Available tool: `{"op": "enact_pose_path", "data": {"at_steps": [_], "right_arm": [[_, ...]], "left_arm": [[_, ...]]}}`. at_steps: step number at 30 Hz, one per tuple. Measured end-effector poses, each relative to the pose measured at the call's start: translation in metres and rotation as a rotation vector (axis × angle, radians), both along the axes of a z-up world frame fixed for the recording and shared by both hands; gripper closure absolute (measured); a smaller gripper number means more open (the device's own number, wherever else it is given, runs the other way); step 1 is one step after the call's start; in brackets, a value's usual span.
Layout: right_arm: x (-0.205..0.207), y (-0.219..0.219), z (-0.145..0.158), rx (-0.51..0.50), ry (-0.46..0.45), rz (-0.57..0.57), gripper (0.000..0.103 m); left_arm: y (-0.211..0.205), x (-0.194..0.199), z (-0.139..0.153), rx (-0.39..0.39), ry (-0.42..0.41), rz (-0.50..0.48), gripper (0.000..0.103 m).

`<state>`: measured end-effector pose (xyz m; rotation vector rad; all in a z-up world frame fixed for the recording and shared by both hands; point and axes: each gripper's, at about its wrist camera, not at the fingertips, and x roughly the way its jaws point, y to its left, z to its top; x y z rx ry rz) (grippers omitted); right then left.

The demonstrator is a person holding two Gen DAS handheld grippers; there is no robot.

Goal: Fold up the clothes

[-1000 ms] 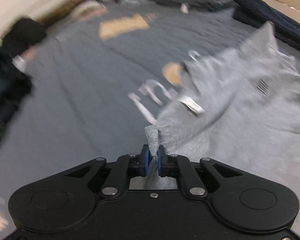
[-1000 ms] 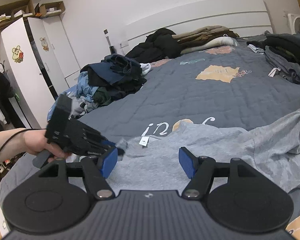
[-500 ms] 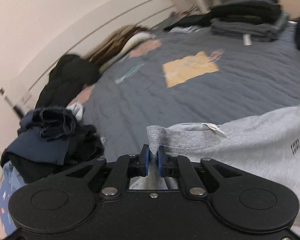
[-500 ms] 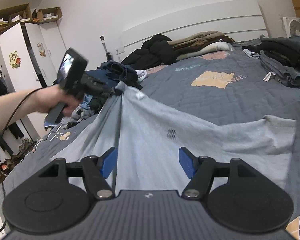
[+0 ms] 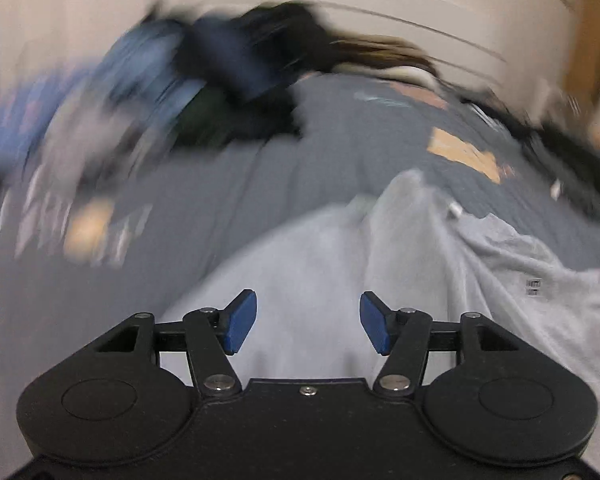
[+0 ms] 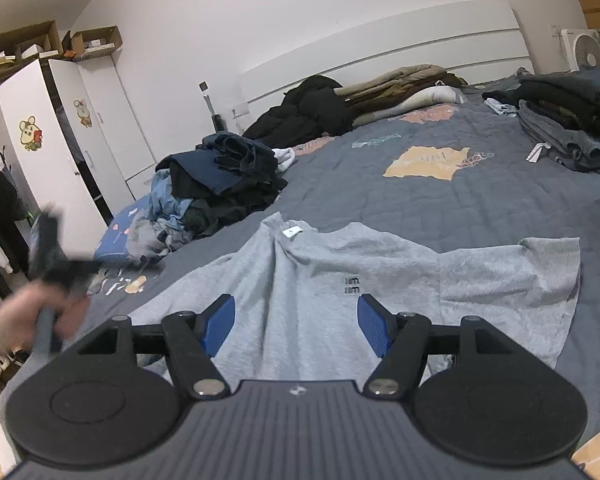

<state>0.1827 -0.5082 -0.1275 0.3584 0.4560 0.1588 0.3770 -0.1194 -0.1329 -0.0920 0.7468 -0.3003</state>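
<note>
A light grey T-shirt (image 6: 340, 280) lies spread on the blue-grey bedspread (image 6: 380, 196), collar and white label toward the far side, one sleeve out to the right. In the blurred left wrist view the same T-shirt (image 5: 380, 280) lies below my left gripper (image 5: 308, 322), whose jaws are opening with nothing between the blue pads. The left gripper (image 6: 96, 268) shows as a dark blur in a hand at the left of the right wrist view, off the shirt. My right gripper (image 6: 296, 326) hovers open over the shirt's near part, pads apart and empty.
A heap of dark and blue clothes (image 6: 220, 184) sits on the bed's left side. Folded dark clothes (image 6: 564, 120) are stacked at the right. Coats and pillows (image 6: 360, 100) lie by the headboard. White wardrobes (image 6: 60, 140) stand at left.
The left gripper had lifted the shirt by its collar, then let go and swung away to the left. The shirt now lies flat on the bed. The right gripper stayed put and open.
</note>
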Motion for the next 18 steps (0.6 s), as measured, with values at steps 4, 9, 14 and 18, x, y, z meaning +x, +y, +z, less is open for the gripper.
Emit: {"op": "enact_pose_path", "data": {"at_steps": [4,9,14,18], "right_arm": [[-0.001,0.009,0.005,0.006,-0.017,0.021,0.036],[0.002,0.019,0.006,0.029,-0.015,0.046,0.036],[0.003,0.033,0.004,0.020,-0.007,0.075,0.036],[0.002,0.045,0.001,0.004,0.001,0.103,0.036]], "left_arm": [[0.048,-0.050,-0.028,-0.288,0.115,0.157,0.048],[0.053,-0.065,-0.044,-0.494,0.169,0.155,0.056],[0.050,-0.050,-0.051,-0.566,0.178,0.182,0.060],[0.045,-0.053,-0.069,-0.554,0.252,0.197,0.061]]}}
